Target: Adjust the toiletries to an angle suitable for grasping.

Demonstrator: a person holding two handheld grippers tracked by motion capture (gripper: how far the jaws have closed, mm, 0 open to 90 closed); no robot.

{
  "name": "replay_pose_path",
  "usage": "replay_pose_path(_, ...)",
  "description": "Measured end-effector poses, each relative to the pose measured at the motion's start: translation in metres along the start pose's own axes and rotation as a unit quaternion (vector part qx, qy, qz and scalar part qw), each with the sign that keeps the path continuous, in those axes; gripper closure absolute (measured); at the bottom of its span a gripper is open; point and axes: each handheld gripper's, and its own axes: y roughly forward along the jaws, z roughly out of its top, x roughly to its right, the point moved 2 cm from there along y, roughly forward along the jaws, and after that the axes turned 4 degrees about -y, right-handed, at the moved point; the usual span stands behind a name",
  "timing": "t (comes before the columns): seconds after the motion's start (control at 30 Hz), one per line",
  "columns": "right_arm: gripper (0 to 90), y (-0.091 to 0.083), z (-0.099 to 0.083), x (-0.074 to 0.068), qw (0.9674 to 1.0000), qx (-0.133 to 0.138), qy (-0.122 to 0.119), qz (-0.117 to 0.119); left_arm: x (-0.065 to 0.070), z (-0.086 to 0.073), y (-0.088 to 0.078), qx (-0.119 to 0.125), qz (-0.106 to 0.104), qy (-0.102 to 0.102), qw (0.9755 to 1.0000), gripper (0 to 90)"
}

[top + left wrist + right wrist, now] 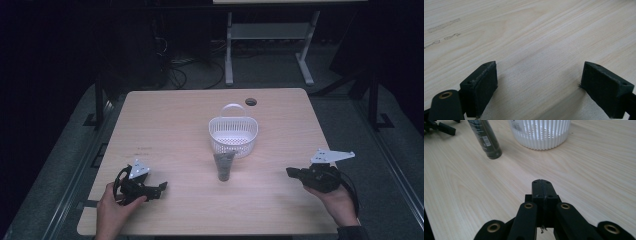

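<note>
Tool (541, 185) near ribbed plastic basket (541, 135)

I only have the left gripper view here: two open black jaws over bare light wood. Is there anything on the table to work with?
Observer: Yes, a white basket stands near the middle of the table.
Operator: Anything else near it?
Observer: A dark tube stands just in front of the basket, on the person's side; whether they touch, I cannot tell.
Operator: And the other gripper?
Observer: The right gripper has its jaws shut with nothing between them, pointing toward tube and basket.
</note>
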Motion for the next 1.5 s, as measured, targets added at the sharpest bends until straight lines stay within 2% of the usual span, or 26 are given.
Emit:
replay_pose_path(0.2, 89.9, 0.002, 0.009, -0.005, 0.9998, 0.016, -0.009, 0.001, 0.000, 0.000, 0.000, 0.000, 0.000, 0.000, 1.0000, 12.5)
replay_pose_path(0.37, 89.9, 0.004, 0.019, -0.009, 0.9999, 0.012, -0.007, 0.006, 0.000, 0.000, 0.000, 0.000, 0.000, 0.000, 1.0000, 12.5)
replay_pose_path(0.87, 89.8, 0.017, 0.049, -0.025, 0.9985, 0.026, -0.022, 0.043, 0.000, 0.000, 0.000, 0.000, 0.000, 0.000, 1.0000, 12.5)
replay_pose_path(1.5, 89.8, 0.035, 0.090, -0.049, 0.9941, 0.047, -0.056, 0.080, 0.000, 0.000, 0.000, 0.000, 0.000, -0.002, 1.0000, 12.5)
